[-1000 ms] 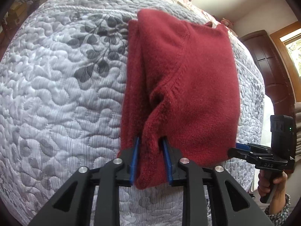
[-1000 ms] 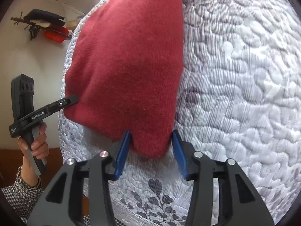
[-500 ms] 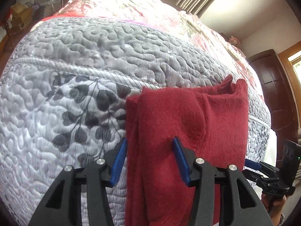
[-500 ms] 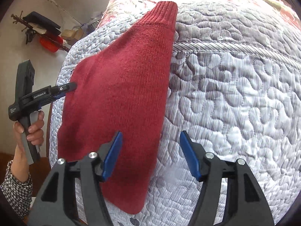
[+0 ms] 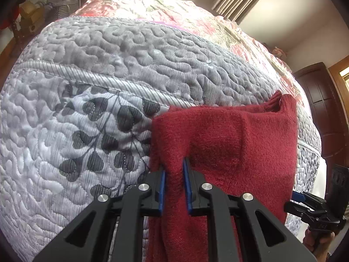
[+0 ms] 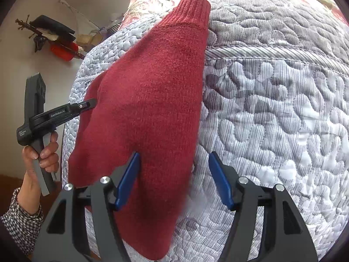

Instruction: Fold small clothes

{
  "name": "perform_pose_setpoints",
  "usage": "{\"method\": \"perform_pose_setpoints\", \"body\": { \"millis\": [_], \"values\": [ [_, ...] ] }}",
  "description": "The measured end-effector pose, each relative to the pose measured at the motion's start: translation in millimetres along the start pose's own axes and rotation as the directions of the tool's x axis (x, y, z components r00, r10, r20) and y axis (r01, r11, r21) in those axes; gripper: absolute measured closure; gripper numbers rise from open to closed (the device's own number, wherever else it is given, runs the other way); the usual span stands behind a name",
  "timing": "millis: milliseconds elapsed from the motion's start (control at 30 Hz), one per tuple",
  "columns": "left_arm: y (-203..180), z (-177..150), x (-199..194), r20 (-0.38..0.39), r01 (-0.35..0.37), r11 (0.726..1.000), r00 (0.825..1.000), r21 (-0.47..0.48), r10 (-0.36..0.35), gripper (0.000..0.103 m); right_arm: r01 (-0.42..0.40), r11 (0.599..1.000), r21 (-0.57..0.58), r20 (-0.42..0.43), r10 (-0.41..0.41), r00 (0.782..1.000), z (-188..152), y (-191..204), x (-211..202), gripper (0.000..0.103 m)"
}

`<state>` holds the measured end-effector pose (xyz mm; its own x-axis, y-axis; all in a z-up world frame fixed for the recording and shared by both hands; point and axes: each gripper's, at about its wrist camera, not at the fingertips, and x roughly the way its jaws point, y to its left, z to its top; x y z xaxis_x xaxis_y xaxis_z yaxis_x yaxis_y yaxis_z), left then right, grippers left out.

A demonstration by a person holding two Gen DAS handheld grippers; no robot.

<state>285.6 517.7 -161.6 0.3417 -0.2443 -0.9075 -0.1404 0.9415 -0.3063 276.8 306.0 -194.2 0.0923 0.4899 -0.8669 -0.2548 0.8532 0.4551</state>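
A: Where does the red knit sweater (image 5: 229, 144) lie?

B: It lies folded on the grey quilted bedspread (image 5: 109, 69), near the edge of the bed closest to the cameras. In the right wrist view the sweater (image 6: 148, 100) runs away from the camera, and its ribbed cuff (image 6: 192, 11) reaches toward the floral cover (image 5: 165, 6) farther up the bed.

A: And the left gripper (image 5: 174, 181)?

B: Its blue pads (image 5: 162, 187) are pressed together on a raised fold of the sweater, close to its left edge, beside the grey leaf print (image 5: 98, 135) on the bedspread. The right wrist view shows the left gripper (image 6: 91, 103) from the side, its tip touching the sweater's far edge, held by a hand (image 6: 41, 152) with a checked sleeve (image 6: 21, 218).

A: The right gripper (image 6: 174, 179)?

B: Spread wide. One blue finger (image 6: 128, 179) rests on the sweater; the other stands over bare bedspread (image 6: 272, 109), just beside the sweater's right edge. It grips nothing. In the left wrist view the right gripper (image 5: 293, 196) sits at the sweater's right edge.
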Motion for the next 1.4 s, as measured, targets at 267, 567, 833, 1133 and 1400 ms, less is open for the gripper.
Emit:
{"method": "perform_pose_setpoints", "body": {
  "millis": [267, 567, 833, 1133, 1400],
  "values": [
    [-6.7, -14.9, -31.8, -0.069, 0.087, 0.994, 0.994, 0.065, -0.083, 0.032, -0.018, 0.999, -0.028, 0.035, 0.019, 0.999, -0.5, 7.7, -27.6, 0.027],
    [0.5, -41.4, 5.7, -0.221, 0.156, 0.986, 0.965, 0.063, -0.138, 0.024, -0.075, 0.997, 0.028, -0.029, 0.076, 0.997, -1.8, -7.5, -0.5, 0.024],
    [-0.5, -38.0, 29.8, -0.255, 0.252, 0.968, 0.937, 0.016, -0.239, 0.02, -0.129, 0.989, 0.066, -0.06, 0.133, 0.989, 5.2, -7.1, 26.4, 0.023],
    [-8.9, -45.2, 22.0, -0.2, 0.288, 0.957, 0.94, 0.033, -0.276, 0.058, -0.228, 0.965, 0.126, -0.037, 0.234, 0.971, 6.7, -11.0, 35.5, 0.048],
    [-30.7, -59.1, -8.0, -0.142, 0.252, 0.962, 0.961, 0.107, -0.236, 0.065, -0.237, 0.967, 0.093, 0.001, 0.238, 0.971, -7.4, -4.8, -0.7, 0.06]
  ]
}}
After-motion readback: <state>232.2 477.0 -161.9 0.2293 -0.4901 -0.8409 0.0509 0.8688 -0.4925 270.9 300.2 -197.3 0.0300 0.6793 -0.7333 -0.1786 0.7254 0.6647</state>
